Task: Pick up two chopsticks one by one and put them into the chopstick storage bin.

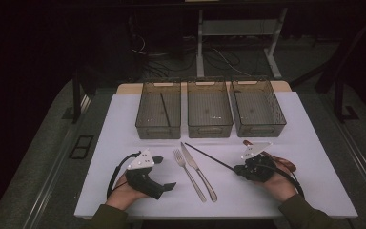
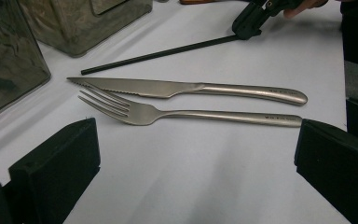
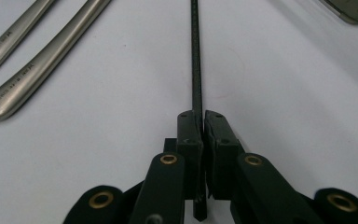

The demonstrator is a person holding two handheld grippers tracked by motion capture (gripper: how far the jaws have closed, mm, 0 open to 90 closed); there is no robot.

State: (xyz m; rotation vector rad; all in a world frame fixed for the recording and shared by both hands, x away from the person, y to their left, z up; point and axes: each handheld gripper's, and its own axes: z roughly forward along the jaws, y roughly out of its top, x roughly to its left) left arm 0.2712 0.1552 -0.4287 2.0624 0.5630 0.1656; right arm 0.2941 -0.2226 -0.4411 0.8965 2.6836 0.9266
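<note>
Dark floor and a tangle of cables surround the white table (image 1: pixel 124 124), which carries three clear bins (image 1: pixel 209 114) in a row along its far side. Nearer the person lie a fork (image 1: pixel 188 174) and a knife (image 1: pixel 198 171), side by side and close together, tines and blade tip toward the bins, handles toward the person.

Just to their right lies a thin black chopstick (image 1: pixel 209 158). Its long axis runs on a diagonal across the table: the free end points up and left toward the middle bin, close to the knife's tip, and the other end points down and right into the right tool (image 1: pixel 240 170). That tool has its jaws pressed together on the stick near this end; in the right gripper view the stick (image 3: pixel 196 60) runs straight out from between the pads, and a short stub sticks out behind them. It lies low, at or just above the surface.

The left tool (image 1: pixel 164 172) rests on the table left of the fork, its jaws spread wide with nothing between them.
</note>
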